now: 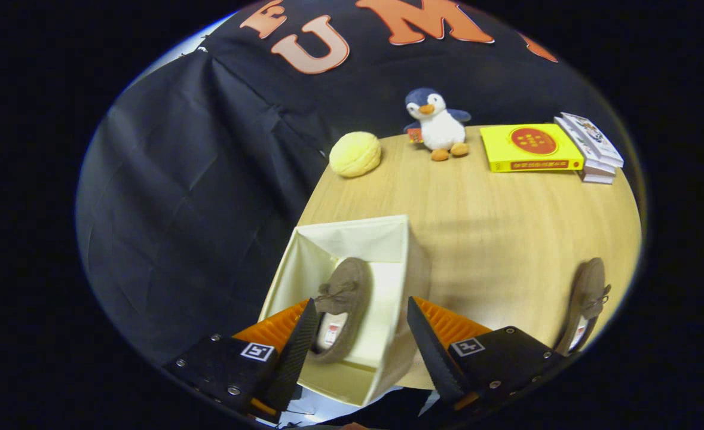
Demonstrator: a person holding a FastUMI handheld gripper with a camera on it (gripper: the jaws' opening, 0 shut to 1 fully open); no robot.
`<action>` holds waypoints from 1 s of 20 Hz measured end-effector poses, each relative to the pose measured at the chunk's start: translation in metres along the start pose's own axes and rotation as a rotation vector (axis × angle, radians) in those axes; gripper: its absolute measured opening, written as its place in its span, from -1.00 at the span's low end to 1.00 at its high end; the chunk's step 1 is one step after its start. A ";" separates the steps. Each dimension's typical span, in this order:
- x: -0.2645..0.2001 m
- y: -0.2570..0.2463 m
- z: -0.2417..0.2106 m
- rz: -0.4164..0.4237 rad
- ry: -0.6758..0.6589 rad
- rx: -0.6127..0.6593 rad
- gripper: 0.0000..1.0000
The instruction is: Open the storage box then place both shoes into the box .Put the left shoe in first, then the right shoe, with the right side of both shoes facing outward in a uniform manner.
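An open cream storage box (382,239) stands on the wooden table near its left edge. One brown moccasin shoe (345,298) lies on its side inside the box, by the left wall. My gripper (361,310) hovers above the box with its fingers spread wide; the shoe shows between them, and neither finger touches it. The second brown shoe (588,298) lies on its side on the table, well to the right of the right finger.
At the table's far side sit a yellow bun-shaped toy (355,154), a plush penguin (438,124), a yellow box (530,147) and a stack of books (591,146). Bare tabletop (495,239) lies between the storage box and the second shoe.
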State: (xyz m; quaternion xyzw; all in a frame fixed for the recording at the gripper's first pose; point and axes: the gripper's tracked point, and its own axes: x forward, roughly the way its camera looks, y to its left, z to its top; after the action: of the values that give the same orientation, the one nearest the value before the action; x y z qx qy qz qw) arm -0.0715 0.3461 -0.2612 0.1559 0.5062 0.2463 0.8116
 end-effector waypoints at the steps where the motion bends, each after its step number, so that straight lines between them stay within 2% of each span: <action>1: -0.007 -0.018 -0.002 -0.014 -0.013 0.000 0.87; 6: -0.045 -0.121 -0.034 -0.133 -0.005 0.088 0.92; 9: -0.067 -0.178 -0.048 -0.221 -0.026 0.087 0.92; 13: -0.087 -0.265 -0.072 -0.382 -0.034 0.060 0.93; 16: -0.088 -0.297 -0.088 -0.405 -0.041 0.045 0.92; 20: -0.073 -0.328 -0.116 -0.424 -0.004 -0.001 0.75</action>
State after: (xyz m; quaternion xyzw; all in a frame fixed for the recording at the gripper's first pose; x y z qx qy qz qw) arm -0.1232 0.0338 -0.4221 0.0461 0.5257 0.0701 0.8465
